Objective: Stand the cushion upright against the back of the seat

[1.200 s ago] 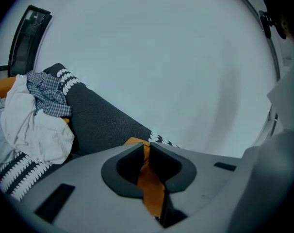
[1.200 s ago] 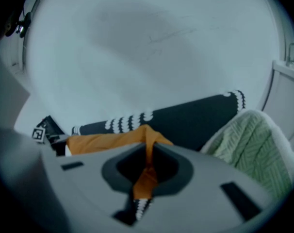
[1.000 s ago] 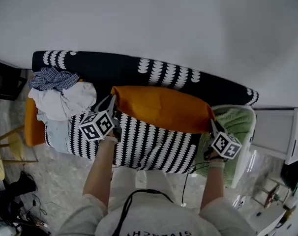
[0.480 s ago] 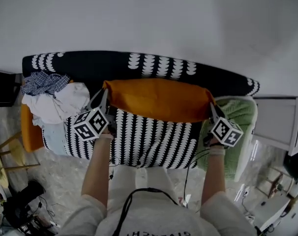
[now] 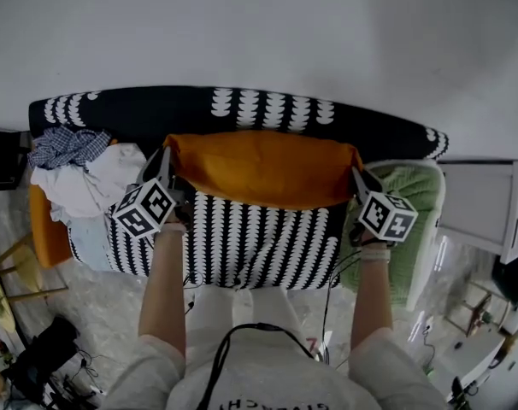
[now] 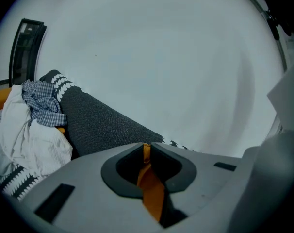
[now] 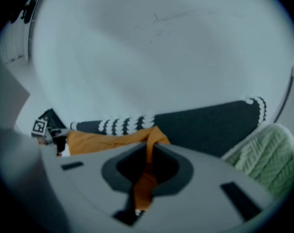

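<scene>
An orange cushion (image 5: pixel 263 167) stretches across the sofa, held up between both grippers in front of the black backrest (image 5: pixel 242 114) with white scallop print. My left gripper (image 5: pixel 167 162) is shut on the cushion's left corner; its orange fabric (image 6: pixel 149 188) shows pinched between the jaws. At the other end my right gripper (image 5: pixel 355 176) is shut on the right corner (image 7: pixel 148 171). The seat (image 5: pixel 259 246) below carries a black-and-white striped cover.
A heap of white and checked clothes (image 5: pixel 79 169) lies on the sofa's left end. A green knitted blanket (image 5: pixel 417 199) sits in a white chair at the right. A white wall rises behind the sofa. Cables and clutter lie on the floor at lower left.
Both grippers have carried the cushion toward the backrest, up in the head view. The cushion now lies closer to the black back of the sofa.
</scene>
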Available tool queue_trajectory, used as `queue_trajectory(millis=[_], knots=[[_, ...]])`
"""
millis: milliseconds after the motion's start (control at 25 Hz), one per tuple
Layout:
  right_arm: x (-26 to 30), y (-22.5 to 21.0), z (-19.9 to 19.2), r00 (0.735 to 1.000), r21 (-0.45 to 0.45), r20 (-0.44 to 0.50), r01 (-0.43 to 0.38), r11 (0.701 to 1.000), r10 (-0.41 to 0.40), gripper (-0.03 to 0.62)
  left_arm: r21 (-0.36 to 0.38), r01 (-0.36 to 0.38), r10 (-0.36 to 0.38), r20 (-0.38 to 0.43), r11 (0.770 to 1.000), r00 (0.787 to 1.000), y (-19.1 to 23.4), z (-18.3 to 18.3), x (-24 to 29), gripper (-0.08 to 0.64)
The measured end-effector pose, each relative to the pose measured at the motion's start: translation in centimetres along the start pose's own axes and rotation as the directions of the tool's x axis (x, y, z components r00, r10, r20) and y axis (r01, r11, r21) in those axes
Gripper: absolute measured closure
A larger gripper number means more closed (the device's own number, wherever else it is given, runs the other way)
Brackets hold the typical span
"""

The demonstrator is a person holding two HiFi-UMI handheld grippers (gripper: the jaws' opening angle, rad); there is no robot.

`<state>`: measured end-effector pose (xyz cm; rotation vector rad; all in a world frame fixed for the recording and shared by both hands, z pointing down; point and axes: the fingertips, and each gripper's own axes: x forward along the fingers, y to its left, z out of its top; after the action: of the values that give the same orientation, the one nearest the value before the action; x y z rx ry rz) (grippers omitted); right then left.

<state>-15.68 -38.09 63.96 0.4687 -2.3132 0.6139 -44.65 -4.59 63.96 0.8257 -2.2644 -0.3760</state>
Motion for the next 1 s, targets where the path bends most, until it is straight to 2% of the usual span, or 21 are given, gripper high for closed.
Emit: queue_trajectory(millis=[120,400,480,600,760,880,1000], knots=[[0.1,-0.3,-0.4,1.0,-0.003,-0.004,-0.006,1.0,0.006,0.552,-0.001,0.012,-0.012,-0.009,1.0,1.0,0.0,-0.3,0.4,0.495],[0.3,-1.1,-1.3,0.999,-0.027,-0.025,0.045,0.999,-0.046,0.552,0.113,0.018,-0.016,-0.017,0.993,1.0,-0.5,-1.1,0.6,0.495],[0.4,-1.3,-1.4,0.998,-0.042,-0.021,0.059,0.997,-0.06,0.552,0.17,0.014,-0.012,-0.016,0.985,1.0,-0.6,-1.0,0.5,0.495],[0.3,-1.8,-1.3,0.995,-0.052,0.005,0.096,0.994,-0.096,0.551,0.293,0.0,0.004,-0.011,0.956,1.0,-1.0,-0.8,0.3,0.486],[-0.4,-2.3,-1.1,0.982,-0.057,0.076,0.179,0.982,-0.175,0.548,0.424,-0.018,0.003,0.035,0.905,0.999,-1.6,0.0,-0.3,0.44],[-1.2,-2.7,-0.7,0.968,-0.035,0.134,0.219,0.975,-0.213,0.508,0.472,-0.02,-0.007,0.055,0.881,0.998,-1.9,0.6,-0.9,0.403],[-2.1,-2.9,-0.3,0.963,-0.014,0.164,0.22,0.975,-0.214,0.441,0.501,-0.015,-0.02,0.066,0.865,0.998,-2.4,0.8,-1.6,0.393]])
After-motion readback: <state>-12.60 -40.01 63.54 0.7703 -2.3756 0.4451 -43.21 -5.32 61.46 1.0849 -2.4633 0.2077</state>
